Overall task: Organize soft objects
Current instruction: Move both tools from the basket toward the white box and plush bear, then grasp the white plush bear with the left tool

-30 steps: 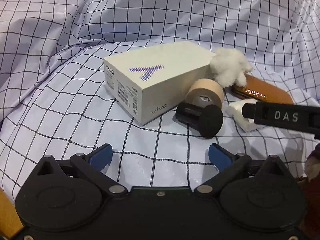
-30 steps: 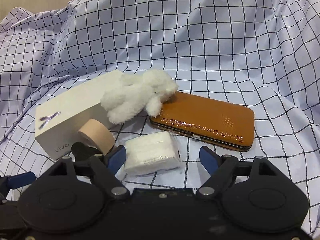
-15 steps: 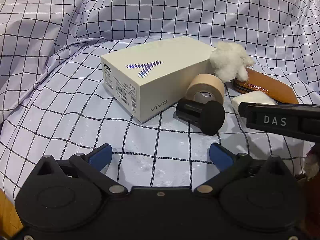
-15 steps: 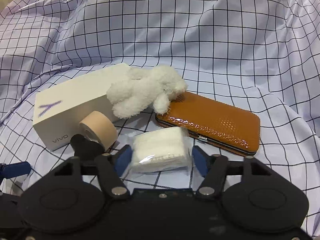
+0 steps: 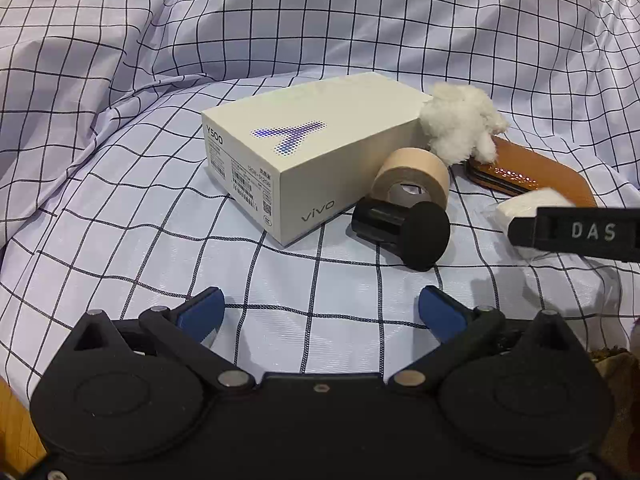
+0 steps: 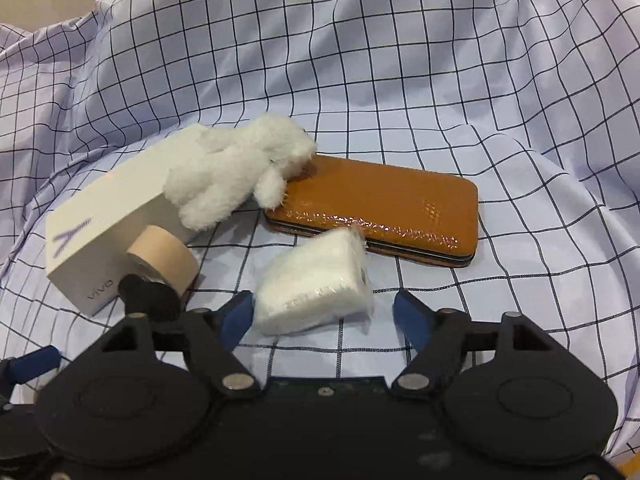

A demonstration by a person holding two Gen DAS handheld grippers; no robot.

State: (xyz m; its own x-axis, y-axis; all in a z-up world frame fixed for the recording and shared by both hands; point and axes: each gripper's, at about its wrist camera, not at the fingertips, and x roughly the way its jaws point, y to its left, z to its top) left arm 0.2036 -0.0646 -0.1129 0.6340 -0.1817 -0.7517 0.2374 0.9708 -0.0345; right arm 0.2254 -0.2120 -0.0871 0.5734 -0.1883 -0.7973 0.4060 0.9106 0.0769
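Note:
A white tissue pack (image 6: 316,284) in clear wrap lies tilted on the checked cloth, touching the left finger of my right gripper (image 6: 326,314), whose jaws stand open with a gap on the pack's right side. It also shows in the left wrist view (image 5: 528,204), partly hidden by the right gripper's finger. A fluffy white plush toy (image 6: 236,168) lies across a white phone box (image 6: 108,216) and a brown wallet (image 6: 384,208). My left gripper (image 5: 322,310) is open and empty above bare cloth, short of the box (image 5: 304,152).
A beige tape roll (image 5: 412,178) leans on the box, with a black cylinder (image 5: 404,226) in front of it. The checked cloth (image 5: 120,220) is rumpled and rises in folds behind the objects. A wooden edge (image 5: 16,420) shows lower left.
My right gripper closed around the tissue pack, then opened wider; the pack now lies tilted against its left finger. The left gripper stayed nearly still.

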